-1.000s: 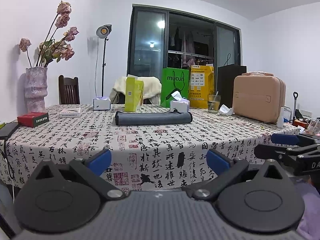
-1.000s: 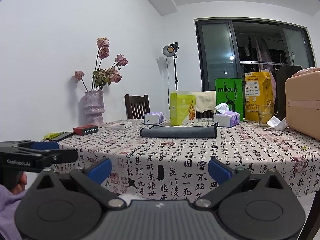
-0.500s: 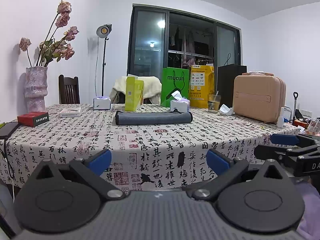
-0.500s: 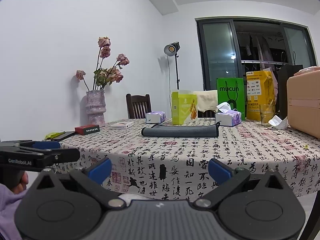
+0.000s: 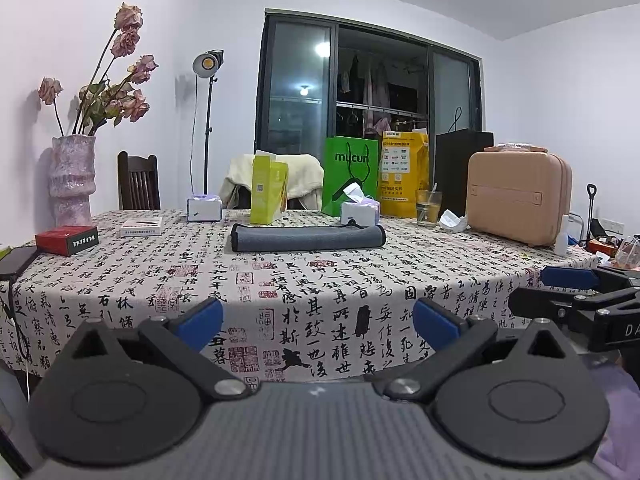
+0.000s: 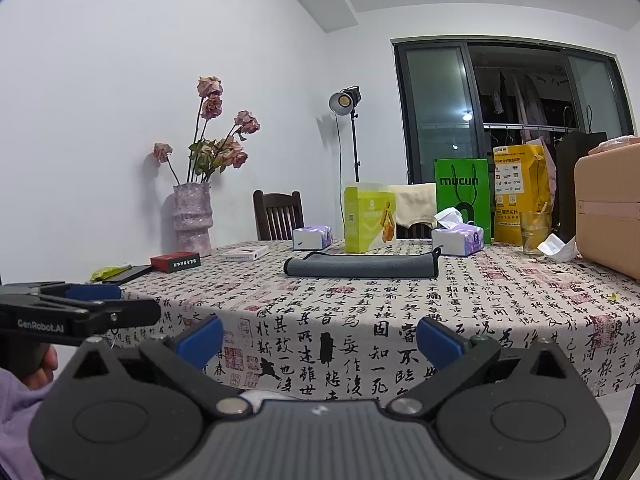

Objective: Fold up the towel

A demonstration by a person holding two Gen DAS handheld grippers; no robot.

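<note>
Listing left to right across the desk (image 5: 120,280), covered in a calligraphy-print cloth: pink vase (image 5: 72,180) of dried roses at the far left edge; red box (image 5: 66,239); flat white box (image 5: 141,226); small tissue box (image 5: 204,209); yellow-green carton (image 5: 268,188); grey towel (image 5: 306,237), lying mid-desk as a long narrow band that looks already folded over on itself; second tissue box (image 5: 359,211); green bag (image 5: 351,174); yellow bag (image 5: 402,172); glass (image 5: 428,207); pink case (image 5: 518,196) toward the right edge. Left tool (image 5: 318,318): fingers apart, holding nothing, hanging off the near desk edge. Right tool (image 6: 318,338): fingers apart, holding nothing, likewise short of the near edge. Progress, judged: lengthwise folds appear made; a further crosswise fold may remain, or the work may be finished, which cannot be told. Room: broad bare cloth between towel and near edge; cartons and tissue boxes crowd just behind the towel.
</note>
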